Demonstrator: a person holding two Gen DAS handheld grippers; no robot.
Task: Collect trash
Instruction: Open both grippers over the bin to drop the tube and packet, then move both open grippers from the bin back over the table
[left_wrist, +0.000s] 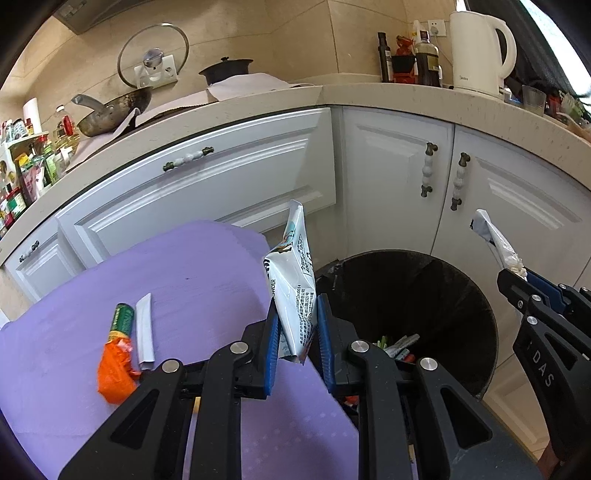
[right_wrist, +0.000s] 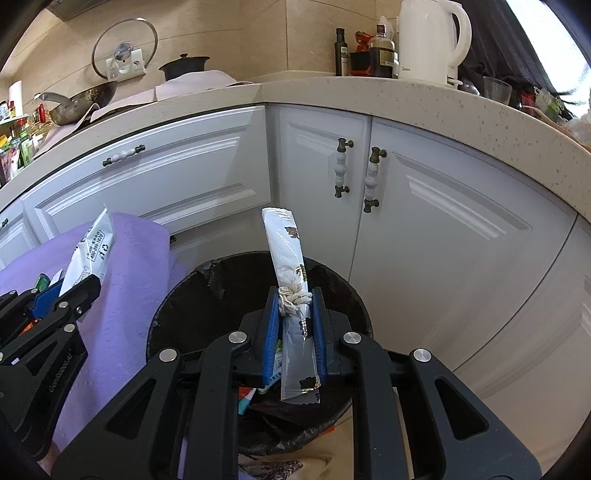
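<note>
My left gripper (left_wrist: 297, 317) is shut on a white printed sachet (left_wrist: 293, 280), held upright at the edge of the purple cloth (left_wrist: 177, 280), beside the black trash bin (left_wrist: 413, 295). My right gripper (right_wrist: 295, 306) is shut on a long white wrapper tied with string (right_wrist: 286, 251), held upright over the bin (right_wrist: 173, 306). The bin holds several wrappers (left_wrist: 400, 345). An orange and green wrapper (left_wrist: 118, 350) and a white strip (left_wrist: 144, 332) lie on the cloth. The right gripper and its wrapper (left_wrist: 495, 240) also show at the right of the left wrist view.
White cabinet doors (left_wrist: 391, 177) with handles stand just behind the bin. The counter above carries a white kettle (left_wrist: 480, 48), bottles (left_wrist: 424, 59), a pan (left_wrist: 110, 110) and a pot. The left gripper (right_wrist: 79, 286) shows at the left of the right wrist view.
</note>
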